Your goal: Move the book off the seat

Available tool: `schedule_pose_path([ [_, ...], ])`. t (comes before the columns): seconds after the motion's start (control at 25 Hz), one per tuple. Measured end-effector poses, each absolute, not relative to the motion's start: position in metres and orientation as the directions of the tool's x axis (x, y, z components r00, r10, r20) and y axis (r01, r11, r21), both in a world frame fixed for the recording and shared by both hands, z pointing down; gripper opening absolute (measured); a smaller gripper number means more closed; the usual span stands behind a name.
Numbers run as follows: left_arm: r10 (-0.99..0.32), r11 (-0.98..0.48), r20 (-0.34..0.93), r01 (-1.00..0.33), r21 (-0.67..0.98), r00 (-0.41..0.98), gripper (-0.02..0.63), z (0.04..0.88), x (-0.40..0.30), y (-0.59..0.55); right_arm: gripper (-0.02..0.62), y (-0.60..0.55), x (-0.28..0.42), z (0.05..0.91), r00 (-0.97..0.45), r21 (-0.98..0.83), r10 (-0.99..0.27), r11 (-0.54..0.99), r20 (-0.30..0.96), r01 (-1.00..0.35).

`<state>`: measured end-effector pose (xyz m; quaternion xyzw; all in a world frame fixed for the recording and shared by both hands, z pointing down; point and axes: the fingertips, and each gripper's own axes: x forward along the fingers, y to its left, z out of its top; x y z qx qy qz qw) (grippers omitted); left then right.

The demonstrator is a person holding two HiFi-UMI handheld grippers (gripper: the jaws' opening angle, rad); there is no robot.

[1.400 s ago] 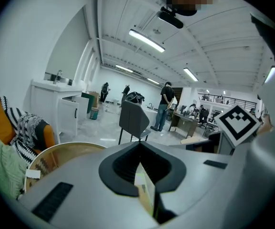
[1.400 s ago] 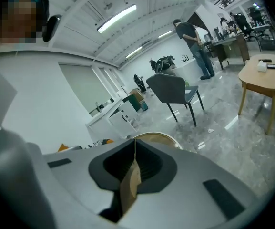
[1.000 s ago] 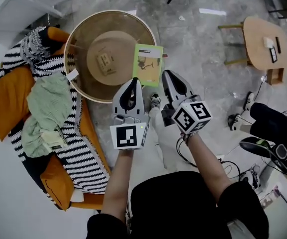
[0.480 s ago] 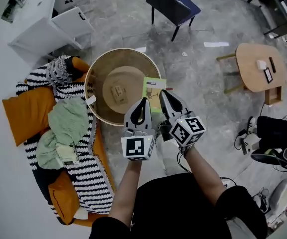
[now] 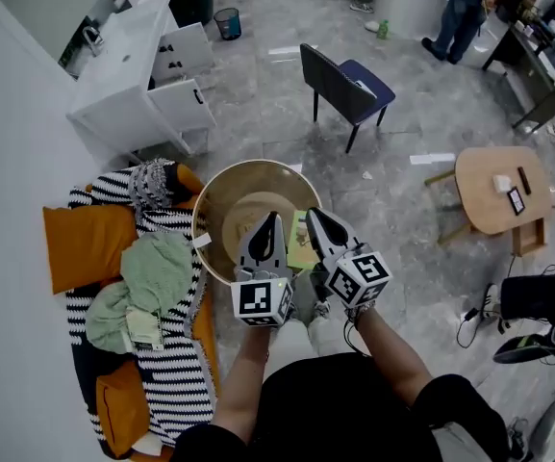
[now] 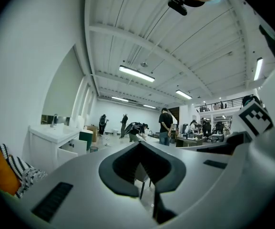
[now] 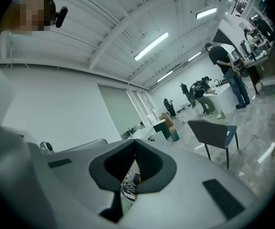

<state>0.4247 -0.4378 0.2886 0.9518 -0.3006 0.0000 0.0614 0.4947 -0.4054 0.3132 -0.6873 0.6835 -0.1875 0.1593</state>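
In the head view the green book (image 5: 300, 247) lies on the right edge of the round glass-topped table (image 5: 221, 198), mostly hidden behind my grippers. The left gripper (image 5: 266, 221) and the right gripper (image 5: 314, 216) are held side by side high above the table, both shut with nothing in them. To the left is the seat, an orange sofa (image 5: 85, 243) with a striped blanket (image 5: 176, 373) and a green garment (image 5: 157, 277). In the left gripper view the left gripper (image 6: 139, 144) points level across the room. The right gripper (image 7: 135, 142) also points level in the right gripper view.
A dark chair with a blue seat (image 5: 346, 83) stands beyond the table. A white cabinet with drawers (image 5: 142, 75) is at the back left, a small wooden table (image 5: 493, 191) at the right. A person's legs (image 5: 537, 301) and cables lie at the right edge.
Both grippers and my head have risen, so the table, book and sofa look smaller and farther below. The book stays on the table. Both grippers stay shut.
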Motion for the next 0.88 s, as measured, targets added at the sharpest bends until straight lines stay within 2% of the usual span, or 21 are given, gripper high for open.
schedule_pose_path([
  [0.52, -0.557, -0.824, -0.161, -0.567, -0.017, 0.815, 0.009, 0.153, 0.421, -0.423, 0.015, -0.399, 0.484, 0.169, -0.058, -0.328, -0.980, 0.119, -0.190, -0.937],
  [0.88, -0.499, -0.851, -0.194, -0.520, -0.074, 0.844, 0.009, 0.112, 0.406, -0.386, 0.015, -0.357, 0.448, 0.108, -0.173, -0.212, -0.948, 0.232, -0.266, -0.949],
])
